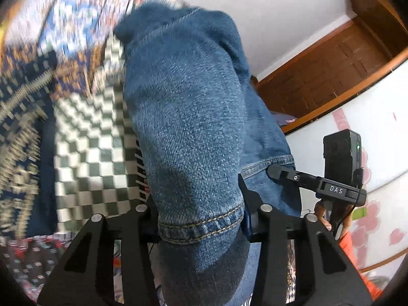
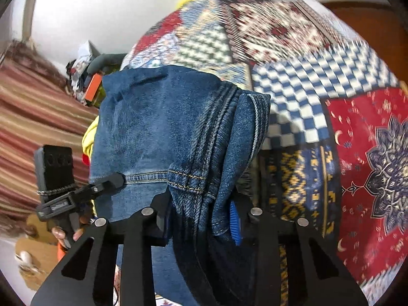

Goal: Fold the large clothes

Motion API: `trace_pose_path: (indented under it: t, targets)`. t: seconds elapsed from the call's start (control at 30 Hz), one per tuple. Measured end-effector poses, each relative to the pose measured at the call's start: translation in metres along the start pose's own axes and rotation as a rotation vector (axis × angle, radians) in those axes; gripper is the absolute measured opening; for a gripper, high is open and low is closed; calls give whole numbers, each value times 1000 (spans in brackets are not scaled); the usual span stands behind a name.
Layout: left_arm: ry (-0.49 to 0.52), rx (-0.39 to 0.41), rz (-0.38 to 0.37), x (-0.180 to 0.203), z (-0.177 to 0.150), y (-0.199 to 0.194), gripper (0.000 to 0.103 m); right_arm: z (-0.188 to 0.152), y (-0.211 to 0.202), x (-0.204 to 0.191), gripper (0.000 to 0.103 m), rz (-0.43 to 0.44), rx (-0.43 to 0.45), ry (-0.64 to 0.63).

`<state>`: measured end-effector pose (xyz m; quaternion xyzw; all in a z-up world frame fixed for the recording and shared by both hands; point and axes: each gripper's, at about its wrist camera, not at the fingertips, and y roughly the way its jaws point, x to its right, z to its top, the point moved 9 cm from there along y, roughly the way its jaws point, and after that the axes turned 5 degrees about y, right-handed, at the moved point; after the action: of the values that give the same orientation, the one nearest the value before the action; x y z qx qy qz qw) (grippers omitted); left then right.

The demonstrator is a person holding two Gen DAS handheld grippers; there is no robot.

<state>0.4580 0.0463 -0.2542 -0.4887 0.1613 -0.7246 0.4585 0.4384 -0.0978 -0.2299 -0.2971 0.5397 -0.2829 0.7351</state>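
Observation:
A pair of blue jeans [image 1: 188,117] fills the middle of the left wrist view, its stitched hem bunched between the black fingers of my left gripper [image 1: 201,219], which is shut on it. In the right wrist view the same jeans [image 2: 163,127] hang folded over, and my right gripper [image 2: 199,216] is shut on the hem and thick seam, a blue pad [image 2: 234,221] pressing the denim. Each view shows the other gripper pinching the hem edge: the right gripper [image 1: 280,172], the left gripper [image 2: 112,181]. Both fingertips are hidden by cloth.
A patchwork bedspread [image 2: 318,97] of checks and red patterned panels lies under the jeans. A wooden door [image 1: 331,76] stands against a white wall. A striped curtain [image 2: 30,117] and a cluttered pile [image 2: 86,76] sit at the left. A hand [image 2: 66,234] grips the other handle.

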Motion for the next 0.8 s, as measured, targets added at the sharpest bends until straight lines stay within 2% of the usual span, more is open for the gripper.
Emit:
trace_pose_path:
  t: [0.07,0.23,0.43,0.53,0.63,0.8]
  targets:
    - [20,41,5,3,5,-25,44,0,-4,-21,31,-7,18,-37]
    - [51,153,23,-7,27,-106,44,10,-17,-91,31,48,80,-115]
    - [69,255,108,-52,50,-191,44,22,-1,-179,31,96,126,-224]
    - [48,271,146,-85,56,-213,44,28,28,-214,31,117,126,-247]
    - [3,272,185,-124,53,-226,44,33,64,-232,31,128,103,-245]
    - [-123,227,205,-205,47,-210,45,36,145,-236,31,128,16,-199]
